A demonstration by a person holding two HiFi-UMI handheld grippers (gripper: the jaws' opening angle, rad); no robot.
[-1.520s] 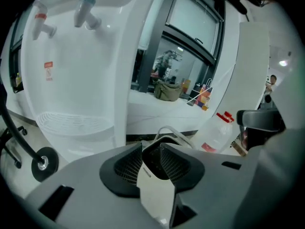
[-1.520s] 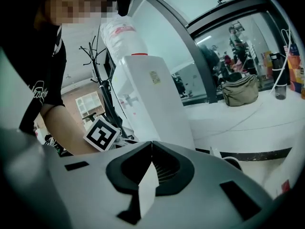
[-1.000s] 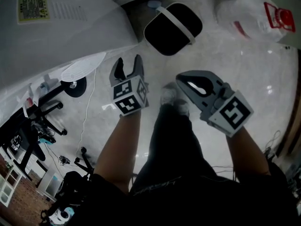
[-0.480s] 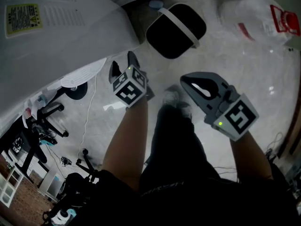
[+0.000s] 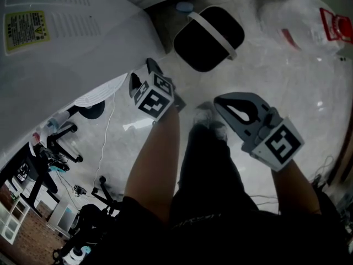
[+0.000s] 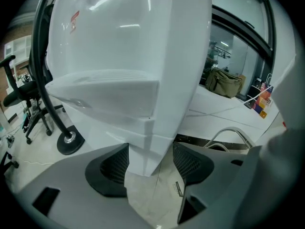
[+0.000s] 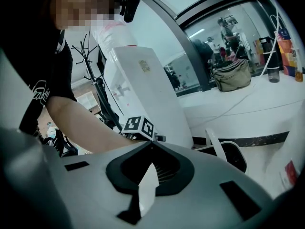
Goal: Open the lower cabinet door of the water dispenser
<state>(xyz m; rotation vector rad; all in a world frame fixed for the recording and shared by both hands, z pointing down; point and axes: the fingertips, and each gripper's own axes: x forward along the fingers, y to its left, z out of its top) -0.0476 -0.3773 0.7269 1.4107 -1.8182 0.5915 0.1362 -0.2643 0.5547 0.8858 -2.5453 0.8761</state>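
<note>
The white water dispenser point(image 5: 66, 54) fills the upper left of the head view. My left gripper point(image 5: 144, 75) is at its lower corner, pointing down. In the left gripper view, the dispenser's lower cabinet corner point(image 6: 143, 144) stands in the gap of the left gripper point(image 6: 150, 163). Its jaws have just been opening and are open, the pads apart from the cabinet. My right gripper point(image 5: 218, 100) hangs to the right over the floor, away from the dispenser. In its own view the right gripper point(image 7: 152, 147) is shut with nothing held.
A black bin with a white handle point(image 5: 208, 36) sits on the floor beyond the grippers. A clear plastic bag with red print point(image 5: 309, 21) lies at the upper right. A round stand base point(image 5: 88, 101) and office chairs point(image 5: 49, 142) are at the left. My shoe point(image 5: 207, 117) is between the grippers.
My left gripper has moved up the picture towards the dispenser's corner and has rolled, its marker cube showing other faces. The right gripper has stayed about where it was.
</note>
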